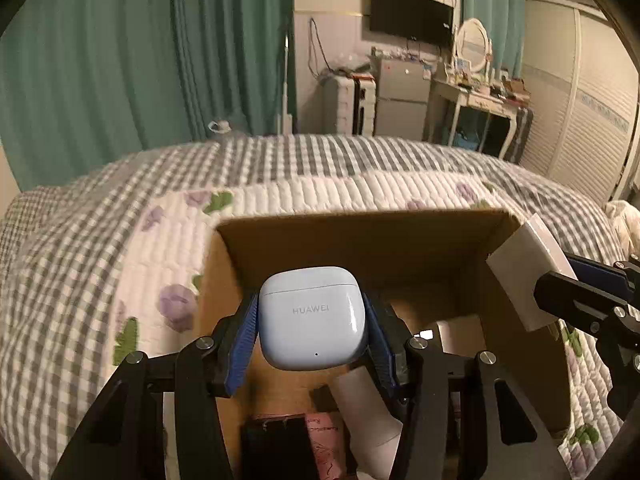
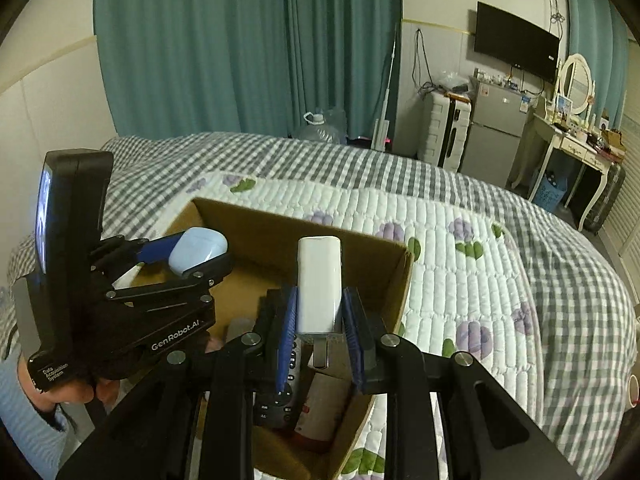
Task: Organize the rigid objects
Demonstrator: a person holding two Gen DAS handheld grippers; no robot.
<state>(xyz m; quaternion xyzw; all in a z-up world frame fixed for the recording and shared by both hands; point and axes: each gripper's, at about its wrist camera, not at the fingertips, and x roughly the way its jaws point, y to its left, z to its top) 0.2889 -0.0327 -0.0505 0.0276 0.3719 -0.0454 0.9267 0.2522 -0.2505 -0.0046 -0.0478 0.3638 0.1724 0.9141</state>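
Observation:
My left gripper [image 1: 312, 316] is shut on a pale blue Huawei earbud case [image 1: 313, 316] and holds it above the open cardboard box [image 1: 360, 228] on the bed. The case also shows in the right wrist view [image 2: 198, 249]. My right gripper [image 2: 319, 312] is shut on a white rectangular block [image 2: 319, 284] with a metal tab at its lower end, held upright over the box [image 2: 304, 220]. That block shows at the box's right rim in the left wrist view [image 1: 528, 272].
Inside the box lie a black remote [image 2: 276, 400], a pale bottle with a red label [image 2: 324, 404], a cardboard tube [image 1: 368, 412] and a pink item [image 1: 324, 436]. The box sits on a quilted checked bedspread [image 2: 480, 264]. A fridge [image 2: 496, 128] and a dressing table [image 2: 576, 148] stand beyond the bed.

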